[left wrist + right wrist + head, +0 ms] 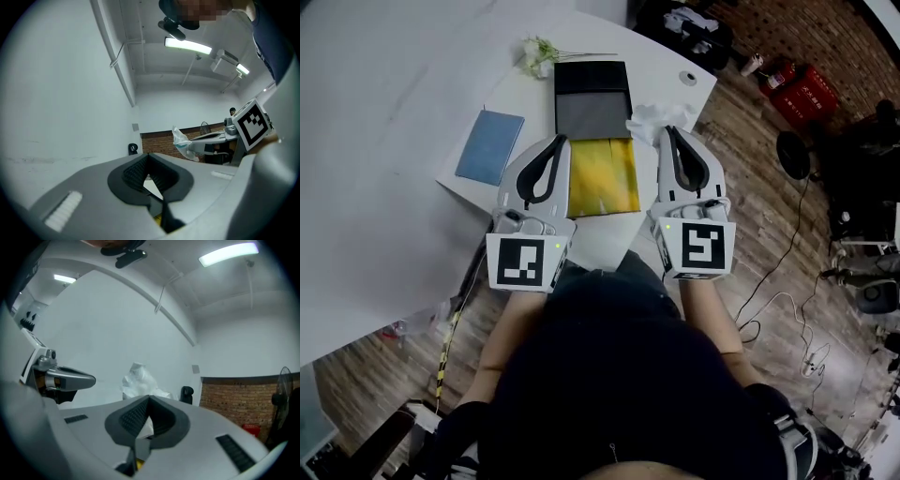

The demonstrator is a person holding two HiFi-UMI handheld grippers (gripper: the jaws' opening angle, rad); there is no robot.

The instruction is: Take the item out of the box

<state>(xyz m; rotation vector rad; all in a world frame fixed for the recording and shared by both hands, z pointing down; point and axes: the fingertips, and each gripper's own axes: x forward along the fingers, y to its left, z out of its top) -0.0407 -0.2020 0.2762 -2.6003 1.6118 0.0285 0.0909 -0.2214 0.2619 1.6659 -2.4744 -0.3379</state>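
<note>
Left gripper (557, 142) and right gripper (671, 133) low over white bench (394, 94); jaws of both together, nothing held. Yellow item (602, 176) lay flat between them, against dark box (592, 94). Blue notebook (490, 145) beside left gripper.

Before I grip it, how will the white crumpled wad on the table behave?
The white crumpled wad looks thin and creased, so probably light, floppy and easily squashed. It lies near the table edge, so a push may slide it off.
</note>
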